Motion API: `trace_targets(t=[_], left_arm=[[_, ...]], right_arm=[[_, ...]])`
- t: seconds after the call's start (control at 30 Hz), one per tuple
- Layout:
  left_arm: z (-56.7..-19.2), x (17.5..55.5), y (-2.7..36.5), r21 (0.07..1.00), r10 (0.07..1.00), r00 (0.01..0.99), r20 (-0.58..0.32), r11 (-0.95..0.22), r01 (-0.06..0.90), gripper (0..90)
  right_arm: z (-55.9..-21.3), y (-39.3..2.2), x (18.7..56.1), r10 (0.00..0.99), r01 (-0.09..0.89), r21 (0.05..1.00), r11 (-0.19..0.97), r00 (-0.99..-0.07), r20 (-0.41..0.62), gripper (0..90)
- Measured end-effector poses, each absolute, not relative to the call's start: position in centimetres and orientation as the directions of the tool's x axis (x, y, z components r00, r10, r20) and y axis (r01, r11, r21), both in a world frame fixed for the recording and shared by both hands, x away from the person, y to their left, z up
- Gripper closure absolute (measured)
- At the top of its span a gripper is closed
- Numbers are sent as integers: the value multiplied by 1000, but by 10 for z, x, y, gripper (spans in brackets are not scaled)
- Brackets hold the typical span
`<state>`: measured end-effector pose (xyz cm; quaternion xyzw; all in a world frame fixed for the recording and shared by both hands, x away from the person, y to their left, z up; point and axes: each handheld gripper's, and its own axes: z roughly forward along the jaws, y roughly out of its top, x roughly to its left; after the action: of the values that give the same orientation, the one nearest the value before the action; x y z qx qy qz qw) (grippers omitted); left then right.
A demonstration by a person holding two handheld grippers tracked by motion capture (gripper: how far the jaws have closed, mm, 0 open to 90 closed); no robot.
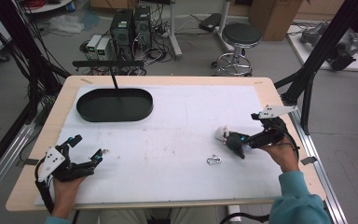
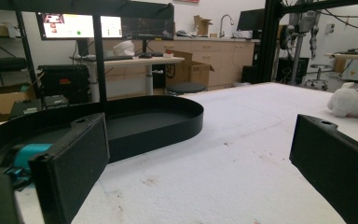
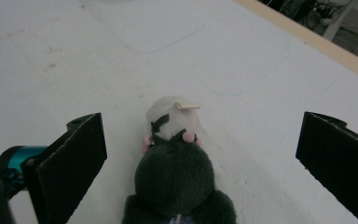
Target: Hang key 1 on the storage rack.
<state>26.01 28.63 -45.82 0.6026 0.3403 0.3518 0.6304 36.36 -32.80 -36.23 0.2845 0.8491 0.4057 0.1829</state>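
White foam sheeting covers the counter point(image 1: 177, 140) in the high view, with a lab floor, a stool and computer towers behind it. A black oval tray point(image 1: 114, 105) sits at the far left, a small metal clip point(image 1: 213, 160) lies near the middle front, and a small plush toy point(image 1: 230, 138), dark-bodied with a white head, lies at the right. The right hand-held gripper point(image 1: 242, 144) reaches it from the right, while the left hand-held gripper point(image 1: 100, 155) rests spread at the near left, well apart from everything. From the left gripper view, its jaws stand wide with bare foam between them, the tray point(image 2: 121, 126) ahead at left and the plush toy point(image 2: 352, 101) far off at the right edge. From the right gripper view, the jaws are spread wide on either side of the plush toy point(image 3: 175, 172), neither pad touching it, its white head pointing away. The step in hand looks like the approach to a grasp; the next move likely calls for settling a little lower and closing squarely on the dark body, gently, since soft stuffing gives under pressure.
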Motion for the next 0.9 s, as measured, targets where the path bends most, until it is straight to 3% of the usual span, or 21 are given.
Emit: trace_targets(t=[0.9], left_arm=[[-458, 260, 286, 999, 853, 522, -5, 28, -35, 51]], right_arm=[[-390, -303, 390, 552, 434, 576, 692, -833, -36, 8]])
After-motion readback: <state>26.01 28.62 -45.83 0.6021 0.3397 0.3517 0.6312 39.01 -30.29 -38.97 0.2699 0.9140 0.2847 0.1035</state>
